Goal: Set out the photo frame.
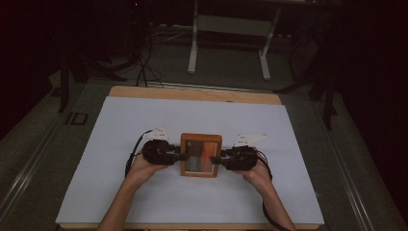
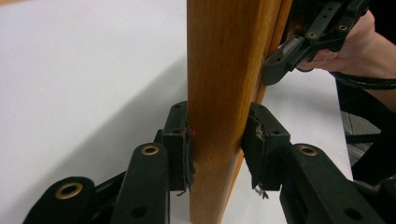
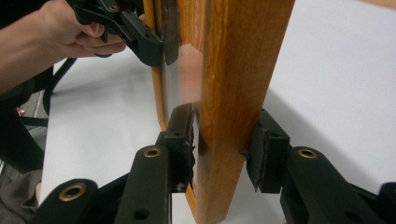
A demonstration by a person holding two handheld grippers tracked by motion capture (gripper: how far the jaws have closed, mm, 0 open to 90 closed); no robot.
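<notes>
Wooden frame looking glossy varnished, glass pane reflecting; tabletop showing matt white sheet; jaws appearing matt black plastic, pads frayed.

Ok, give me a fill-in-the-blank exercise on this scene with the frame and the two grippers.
1. The wooden picture frame is clamped by ____ black two-jaw grippers.
2. The left gripper has one jaw on each face of the frame's ____ edge.
3. The right gripper grips the frame's ____ edge.
4. The table is covered by a ____ sheet.

Missing words: two; left; right; white
</notes>
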